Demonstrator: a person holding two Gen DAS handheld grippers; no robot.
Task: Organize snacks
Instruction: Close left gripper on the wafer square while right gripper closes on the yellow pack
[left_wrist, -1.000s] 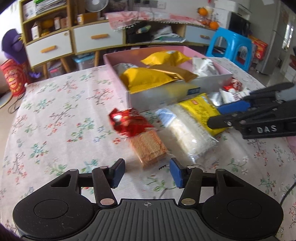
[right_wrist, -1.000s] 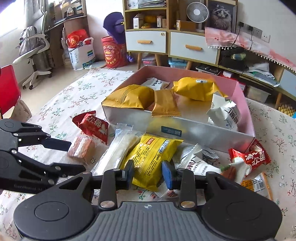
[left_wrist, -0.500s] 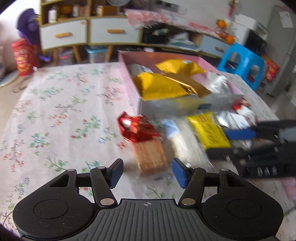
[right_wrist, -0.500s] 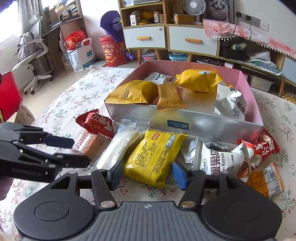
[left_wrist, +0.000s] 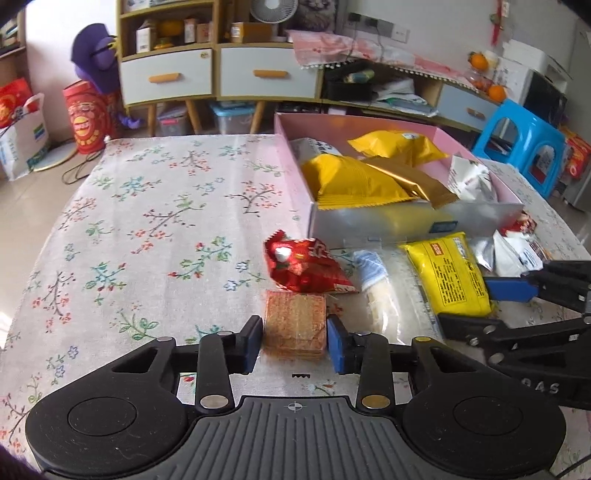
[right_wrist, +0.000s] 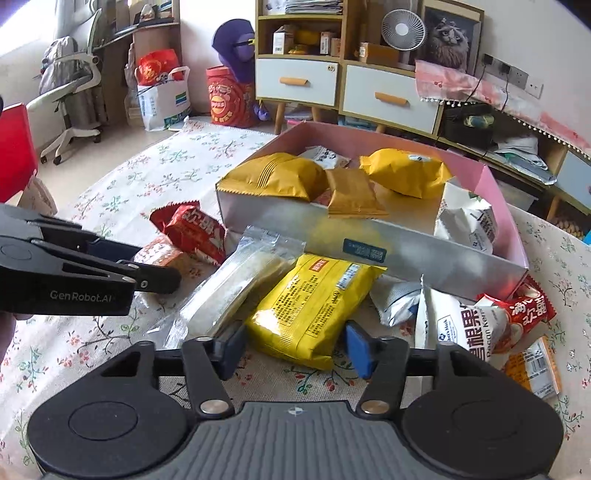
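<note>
An orange cracker pack (left_wrist: 295, 325) lies on the floral tablecloth, and my left gripper (left_wrist: 295, 343) is closing, its blue pads touching both sides of the pack. The right wrist view shows that pack (right_wrist: 159, 254) in the left gripper (right_wrist: 155, 266). My right gripper (right_wrist: 295, 349) is closing around the near end of a yellow packet (right_wrist: 314, 306), with small gaps at the pads. A pink box (right_wrist: 369, 236) with a silver front holds several yellow and white packets. Between the two grippers lie a red packet (left_wrist: 303, 266) and a long clear pack (left_wrist: 380, 291).
White, silver, red and orange packets (right_wrist: 461, 325) lie at the box's right front corner. Bare tablecloth (left_wrist: 147, 221) stretches left of the box. A blue stool (left_wrist: 524, 147) and cabinets (left_wrist: 258, 74) stand beyond the table.
The left jaws have closed in onto the cracker pack and the left wrist has rolled level. The right jaws widened, then narrowed around the yellow packet's near end.
</note>
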